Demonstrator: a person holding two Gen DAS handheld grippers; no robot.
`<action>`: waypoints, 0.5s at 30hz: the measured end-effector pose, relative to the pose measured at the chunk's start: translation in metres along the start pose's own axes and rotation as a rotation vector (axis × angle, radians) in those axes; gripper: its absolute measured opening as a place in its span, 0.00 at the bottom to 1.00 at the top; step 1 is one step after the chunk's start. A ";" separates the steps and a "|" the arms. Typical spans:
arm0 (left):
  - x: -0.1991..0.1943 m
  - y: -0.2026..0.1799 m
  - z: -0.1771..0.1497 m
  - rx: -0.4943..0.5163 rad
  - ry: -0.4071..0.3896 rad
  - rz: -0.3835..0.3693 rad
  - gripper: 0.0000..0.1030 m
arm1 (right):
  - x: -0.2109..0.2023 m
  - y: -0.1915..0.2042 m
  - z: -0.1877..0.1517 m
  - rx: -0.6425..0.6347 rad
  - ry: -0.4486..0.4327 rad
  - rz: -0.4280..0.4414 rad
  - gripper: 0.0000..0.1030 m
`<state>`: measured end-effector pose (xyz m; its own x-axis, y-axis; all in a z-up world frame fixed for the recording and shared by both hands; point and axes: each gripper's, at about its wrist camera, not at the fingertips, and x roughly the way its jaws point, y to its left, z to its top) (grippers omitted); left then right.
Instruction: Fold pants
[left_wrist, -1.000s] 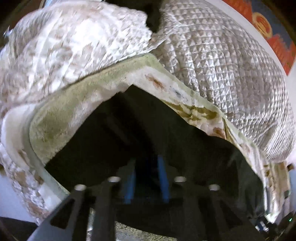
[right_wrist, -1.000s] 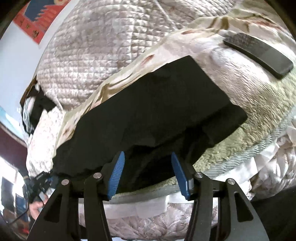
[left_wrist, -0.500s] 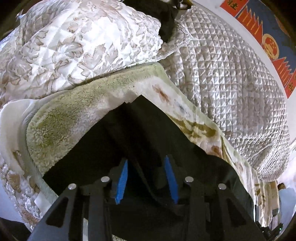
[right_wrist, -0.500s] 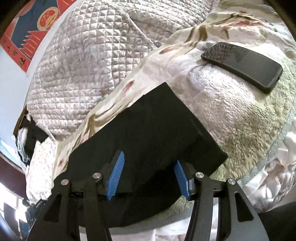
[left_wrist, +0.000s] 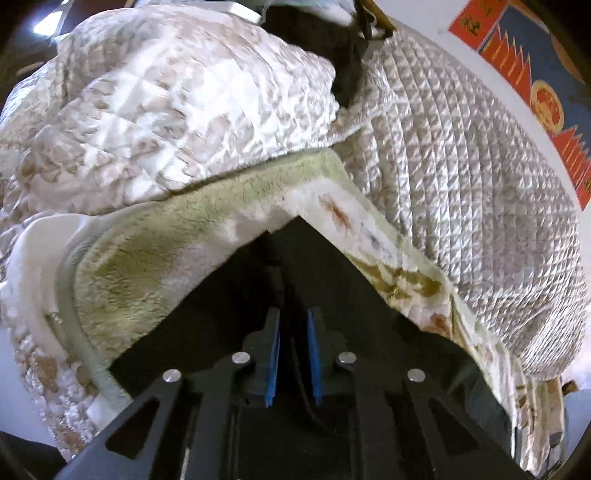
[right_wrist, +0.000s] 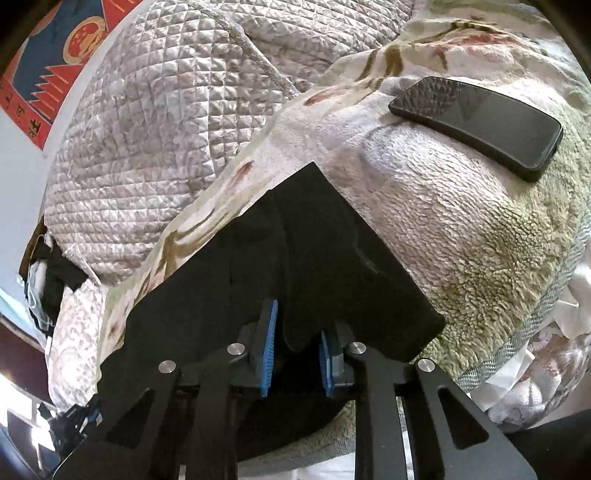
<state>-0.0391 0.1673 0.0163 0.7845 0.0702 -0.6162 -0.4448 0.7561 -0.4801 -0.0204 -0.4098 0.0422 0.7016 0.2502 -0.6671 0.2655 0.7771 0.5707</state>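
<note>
— Black fabric is what I've got under both tools: the pants lie folded flat on the fleece blanket, near its front edge.

— What are your grippers doing?

— My right gripper is closing, with a raised fold of the pants between its blue pads. My left gripper is closing too, pads narrow with dark cloth between them; I can't tell how firmly it bites.

— Anything else on the bed?

— One dark phone rests on the blanket, well apart from the pants. Behind lies a quilted cover, and a patterned comforter overlaps the blanket's far edge.
</note>
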 end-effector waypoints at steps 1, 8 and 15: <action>-0.001 0.002 -0.001 -0.008 -0.003 0.003 0.16 | 0.000 0.000 0.000 0.001 0.002 0.001 0.20; 0.019 -0.001 -0.002 0.024 0.053 0.023 0.15 | 0.001 0.002 -0.001 -0.024 -0.002 -0.018 0.20; -0.007 -0.019 0.004 0.118 -0.014 0.056 0.04 | -0.004 0.009 0.001 -0.051 -0.002 -0.003 0.10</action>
<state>-0.0338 0.1550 0.0324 0.7661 0.1226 -0.6310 -0.4345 0.8221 -0.3679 -0.0200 -0.4049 0.0505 0.7023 0.2471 -0.6677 0.2330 0.8064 0.5435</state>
